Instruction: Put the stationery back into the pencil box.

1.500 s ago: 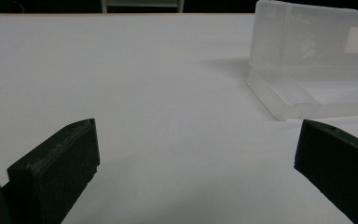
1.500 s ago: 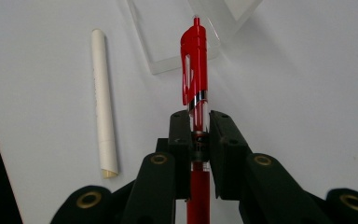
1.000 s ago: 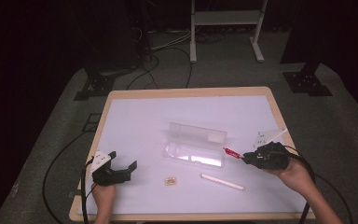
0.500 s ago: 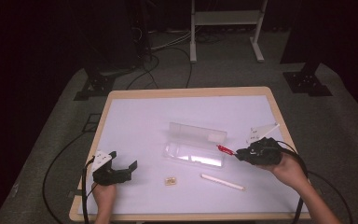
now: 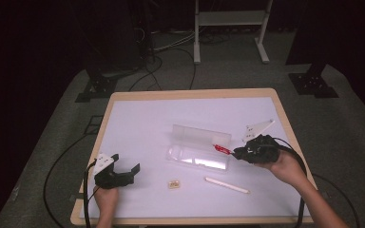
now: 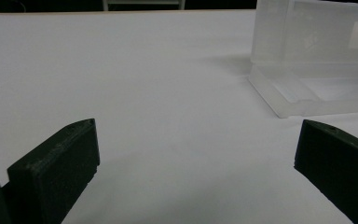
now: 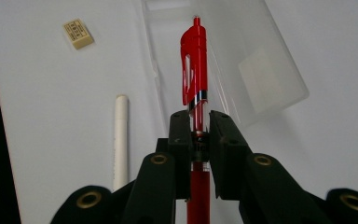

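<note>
red plastic, a pen (image 7: 195, 70), sits clamped between the jaws of the right gripper (image 5: 241, 153), cap end pointing over the open clear case (image 5: 198, 150), likely so it can drop inside. just beside the case lie a white stick (image 5: 226, 185) and a small eraser (image 5: 174, 184). the left gripper (image 5: 123, 172) rests apart and empty on the white surface (image 5: 147, 123), well clear.

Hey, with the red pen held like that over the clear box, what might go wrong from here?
1. The right tool pinches the red pen on its round barrel, with the clip end reaching far past the jaws; it might twist or slip.
2. The clear box looks light, and the left tool rests open away from it, so a nudge from the pen may slide it.
</note>
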Motion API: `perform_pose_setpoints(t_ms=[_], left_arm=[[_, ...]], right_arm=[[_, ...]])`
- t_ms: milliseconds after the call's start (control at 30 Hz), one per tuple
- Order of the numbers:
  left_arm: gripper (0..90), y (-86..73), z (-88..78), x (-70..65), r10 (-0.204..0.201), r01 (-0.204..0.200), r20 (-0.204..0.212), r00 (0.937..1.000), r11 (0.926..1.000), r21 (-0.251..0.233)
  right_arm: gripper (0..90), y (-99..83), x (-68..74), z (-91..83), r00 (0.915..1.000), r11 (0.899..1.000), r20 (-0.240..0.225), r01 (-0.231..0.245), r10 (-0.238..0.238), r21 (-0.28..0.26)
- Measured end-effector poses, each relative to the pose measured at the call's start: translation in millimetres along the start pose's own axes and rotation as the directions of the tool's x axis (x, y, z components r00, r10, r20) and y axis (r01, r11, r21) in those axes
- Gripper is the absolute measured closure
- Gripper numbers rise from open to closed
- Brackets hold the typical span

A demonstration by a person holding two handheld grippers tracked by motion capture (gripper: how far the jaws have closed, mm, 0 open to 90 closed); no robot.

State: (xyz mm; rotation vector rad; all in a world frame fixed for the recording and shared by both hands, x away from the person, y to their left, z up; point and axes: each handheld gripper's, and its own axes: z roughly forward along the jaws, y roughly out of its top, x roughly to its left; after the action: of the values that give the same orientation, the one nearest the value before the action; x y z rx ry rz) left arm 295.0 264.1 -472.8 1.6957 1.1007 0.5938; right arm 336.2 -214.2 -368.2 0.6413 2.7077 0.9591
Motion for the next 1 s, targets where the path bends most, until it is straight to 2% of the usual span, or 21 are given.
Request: perform_pose_setpoints(t_ms=[133, 1000], left_arm=[[0.0, 0.0, 0.1, 0.3, 0.001, -0.001, -0.001, 1.0, 1.0, 0.0], [0.0, 0.1, 0.0, 0.2, 0.003, -0.003, 0.003, 1.0, 1.0, 0.0]], right_arm=[[78.9, 5.5, 0.6, 1.8, 0.9998, 1.0, -0.003, 0.019, -0.019, -0.001], [78.9, 36.1, 4.4, 19.5, 0.997, 0.997, -0.03, 0.071, -0.071, -0.003]])
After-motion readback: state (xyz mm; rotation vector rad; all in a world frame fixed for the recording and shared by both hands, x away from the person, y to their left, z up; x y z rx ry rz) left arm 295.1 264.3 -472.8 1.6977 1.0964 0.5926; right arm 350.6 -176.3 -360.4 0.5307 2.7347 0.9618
